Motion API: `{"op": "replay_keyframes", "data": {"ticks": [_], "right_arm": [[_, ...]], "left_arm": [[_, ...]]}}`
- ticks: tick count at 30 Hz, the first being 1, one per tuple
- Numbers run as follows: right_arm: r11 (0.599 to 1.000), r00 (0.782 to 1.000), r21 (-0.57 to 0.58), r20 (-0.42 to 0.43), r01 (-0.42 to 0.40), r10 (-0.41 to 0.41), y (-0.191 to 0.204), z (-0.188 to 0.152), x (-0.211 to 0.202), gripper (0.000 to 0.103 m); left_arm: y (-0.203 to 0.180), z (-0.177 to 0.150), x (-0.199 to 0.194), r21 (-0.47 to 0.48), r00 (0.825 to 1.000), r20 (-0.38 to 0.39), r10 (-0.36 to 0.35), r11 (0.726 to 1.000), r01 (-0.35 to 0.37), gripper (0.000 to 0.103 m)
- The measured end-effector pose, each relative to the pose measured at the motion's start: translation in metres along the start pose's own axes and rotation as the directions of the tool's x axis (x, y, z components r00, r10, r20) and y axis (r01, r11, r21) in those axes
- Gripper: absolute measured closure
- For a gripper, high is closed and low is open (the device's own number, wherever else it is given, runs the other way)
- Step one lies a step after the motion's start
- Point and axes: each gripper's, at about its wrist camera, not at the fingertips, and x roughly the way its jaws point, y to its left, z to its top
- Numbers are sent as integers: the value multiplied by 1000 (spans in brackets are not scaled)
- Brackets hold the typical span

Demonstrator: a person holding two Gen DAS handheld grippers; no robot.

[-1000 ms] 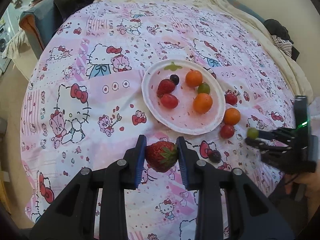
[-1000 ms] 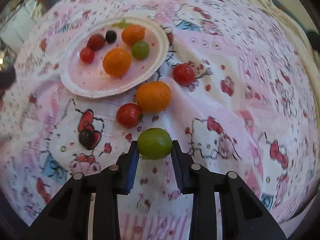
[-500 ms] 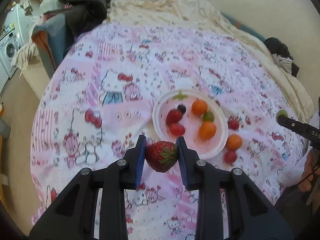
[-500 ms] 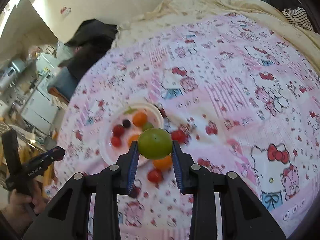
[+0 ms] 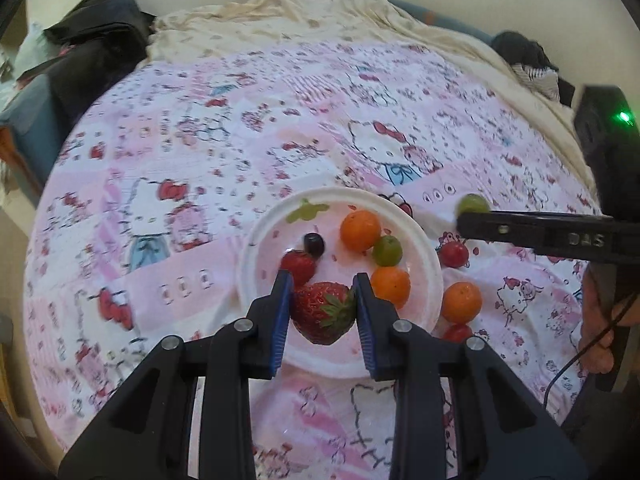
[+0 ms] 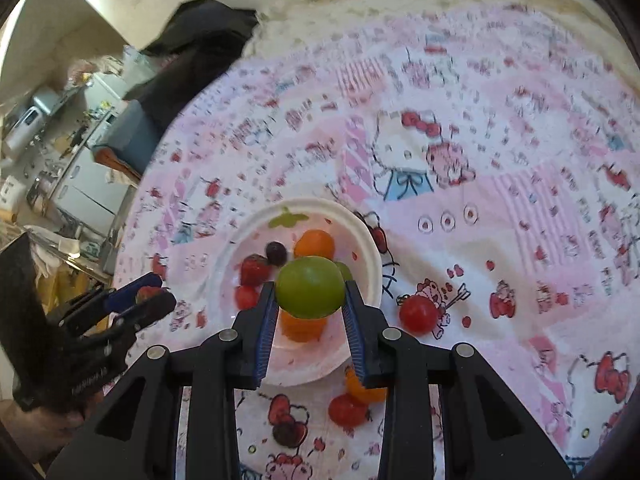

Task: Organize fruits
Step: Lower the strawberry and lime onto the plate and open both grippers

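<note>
Bed (image 5: 240, 128) scene — plate (image 5: 256, 264) holds six fruits; three lie loose at its 4 o'clock. Left fingers (image 5: 280, 300) grasp strawberry (image 5: 322, 312), right fingers (image 6: 268, 312) grape (image 6: 310, 286) — both undelivered.

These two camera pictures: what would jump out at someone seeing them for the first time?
Probably the fruit pinched in black tongs up close: a red strawberry in the left gripper and a green fruit in the right gripper. Below both sits a white plate already holding fruit, on a pink cartoon-cat bedspread.
</note>
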Motion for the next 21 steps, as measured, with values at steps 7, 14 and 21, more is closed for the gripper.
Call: {"op": "replay_keyframes", "data": {"ticks": [7,14,21], "right_arm": [[999,992,21,-120,48,-45,-14,2,46,69],[998,984,53,-174,36,-26,-20,-2,61,69],[998,977,40,-209,56,-46,-19,-7,69,69]], "left_arm": [[-12,-11,38,3,997,-76,-13,1000,13,76],[-12,-20,52,-9,993,-114,-23,1000,22,76],[-11,-26,59,-1,991,-135,5,1000,-5,76]]}}
